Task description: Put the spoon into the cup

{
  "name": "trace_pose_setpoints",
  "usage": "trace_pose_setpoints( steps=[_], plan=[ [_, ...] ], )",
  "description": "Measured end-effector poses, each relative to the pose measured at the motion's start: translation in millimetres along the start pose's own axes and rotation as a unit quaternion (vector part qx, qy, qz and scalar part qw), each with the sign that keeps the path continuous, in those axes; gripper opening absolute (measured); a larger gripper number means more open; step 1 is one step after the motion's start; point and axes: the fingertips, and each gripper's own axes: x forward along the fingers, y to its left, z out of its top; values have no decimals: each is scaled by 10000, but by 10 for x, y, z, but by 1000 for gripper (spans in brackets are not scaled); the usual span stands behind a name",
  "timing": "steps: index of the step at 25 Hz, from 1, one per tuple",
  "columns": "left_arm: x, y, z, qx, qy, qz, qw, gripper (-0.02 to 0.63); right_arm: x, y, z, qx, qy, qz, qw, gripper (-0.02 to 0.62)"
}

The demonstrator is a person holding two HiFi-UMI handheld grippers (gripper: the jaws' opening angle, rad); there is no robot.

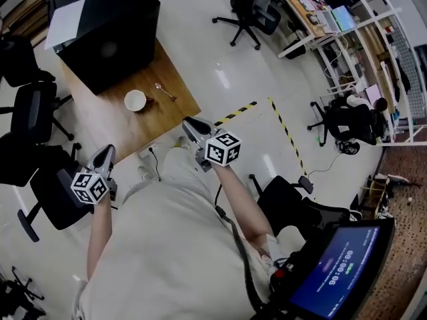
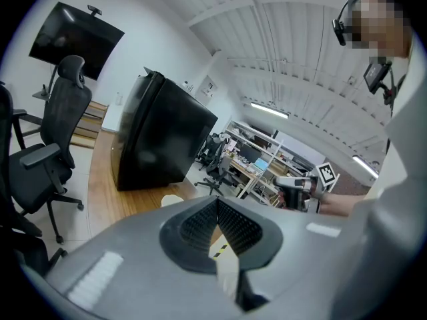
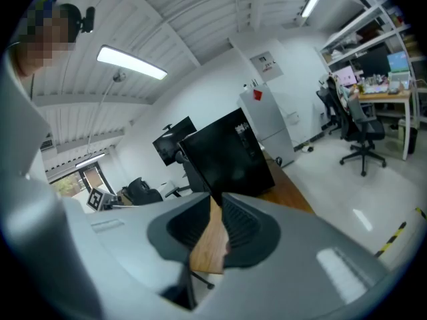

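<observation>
The spoon (image 1: 164, 92) lies on the wooden table (image 1: 123, 131) just right of the white cup (image 1: 135, 100), apart from it, with a black box (image 1: 110, 29) behind both. The person stands back from the table, with both grippers held in the air, well short of the cup and spoon. The left gripper (image 1: 105, 154) and the right gripper (image 1: 191, 125) each have their jaws closed tip to tip, with nothing between them.

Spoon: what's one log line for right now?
small metal spoon: on wooden table, beside white round cup, untouched | left gripper: jaws shut, empty | right gripper: jaws shut, empty
</observation>
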Motion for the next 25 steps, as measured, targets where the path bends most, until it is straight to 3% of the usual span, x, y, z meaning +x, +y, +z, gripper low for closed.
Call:
trace_pose_setpoints(
  steps=[5,11,15,20,25],
  plan=[
    [110,30,-26,-115,65,369,9992,0,133,-212,-36,-13,320,200,9993,48],
    [382,33,32,-706,-111,933,9931,0,344,-741,-109,-560,1143,262,9915,49],
    [620,-75,134,-774,-138,1073,9911,0,477,-1064,-102,-847,1525,311,9842,52],
    [856,-179,215,-688,-57,1245,9898,0,672,-1452,-326,-1450,2040,318,9676,103],
    [993,-183,209,-744,-10,1470,9863,0,898,-1768,-617,-1522,2395,388,9581,121]
  ],
)
